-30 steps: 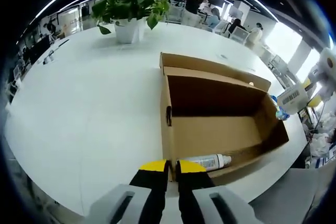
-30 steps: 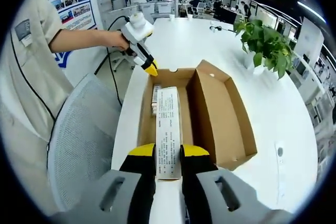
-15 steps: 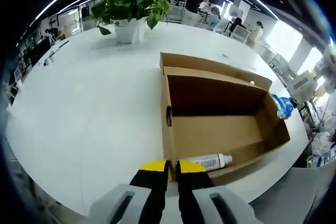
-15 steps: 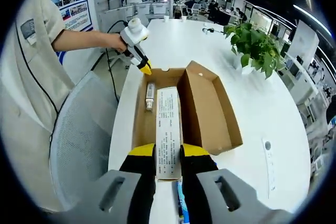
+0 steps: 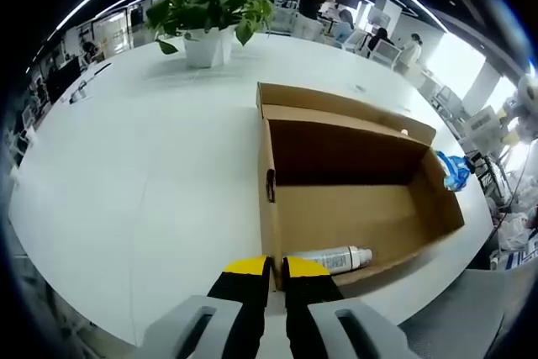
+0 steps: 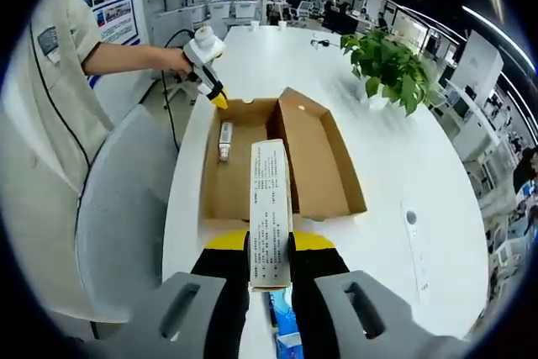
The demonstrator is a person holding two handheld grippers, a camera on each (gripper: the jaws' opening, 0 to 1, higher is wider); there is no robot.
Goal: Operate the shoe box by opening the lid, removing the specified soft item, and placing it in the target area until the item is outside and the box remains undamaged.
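Observation:
The open cardboard shoe box [image 5: 353, 208] lies on the white table, its lid [image 5: 345, 107] folded back on the far side. A white bottle [image 5: 332, 256] lies inside at the near end. My left gripper [image 5: 271, 268] is shut on the box's near end wall at the corner. In the right gripper view, the left gripper [image 6: 217, 100] pinches the far end of the box [image 6: 227, 182], close to the bottle [image 6: 225, 134]. My right gripper [image 6: 269, 245] is shut on a long white printed pack [image 6: 269, 208], held in the air short of the box's near end.
A potted plant [image 5: 210, 10] stands on the table beyond the box. A blue packet [image 5: 454, 170] lies on the table past the box's right end. A grey mesh chair [image 6: 118, 208] and the person's sleeve [image 6: 42, 65] are at the left. A flat white remote [image 6: 412, 237] lies at the right.
My right gripper has drawn back and up from the box with the white pack, so the box looks smaller and farther. My left gripper and the box have stayed put.

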